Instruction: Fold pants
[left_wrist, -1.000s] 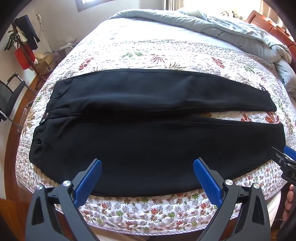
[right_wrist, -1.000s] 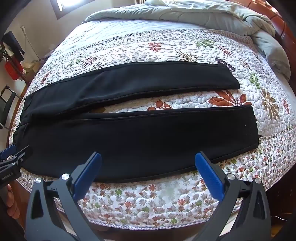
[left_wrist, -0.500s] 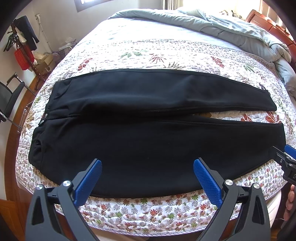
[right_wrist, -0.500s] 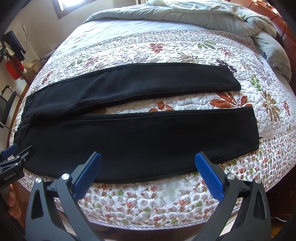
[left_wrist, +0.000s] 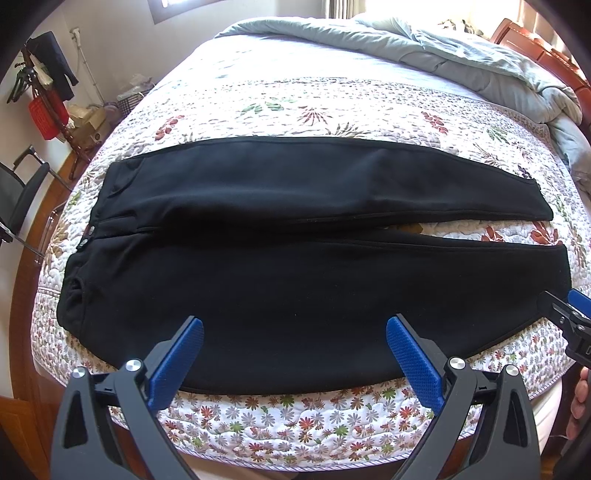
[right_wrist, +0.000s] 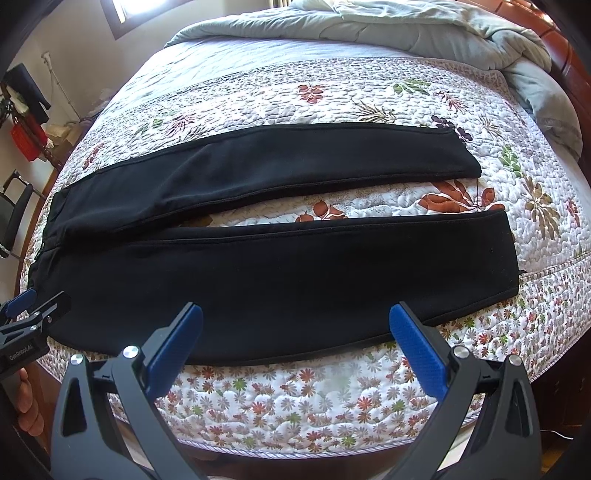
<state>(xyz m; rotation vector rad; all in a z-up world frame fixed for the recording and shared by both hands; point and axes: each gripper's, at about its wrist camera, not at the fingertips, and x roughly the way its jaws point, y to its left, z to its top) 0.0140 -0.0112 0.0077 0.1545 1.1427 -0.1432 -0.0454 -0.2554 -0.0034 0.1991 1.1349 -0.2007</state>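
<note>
Pants (left_wrist: 295, 288) flat on bed (left_wrist: 332, 99); both claws spread, empty

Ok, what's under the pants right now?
The black pants lie flat on the flowered quilt, which shows all round them and in the gap between the legs. Whatever sits directly beneath the fabric is covered.

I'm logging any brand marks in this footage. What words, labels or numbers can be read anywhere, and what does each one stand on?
"GenRobot.AI": white print on the black body of the left gripper, seen at the left edge of the right wrist view.
A white letter, perhaps "D", on the right gripper body at the right edge of the left wrist view: cut off, not readable.
No readable text shows on the black pants, the floral quilt or the things by the wall.
</note>
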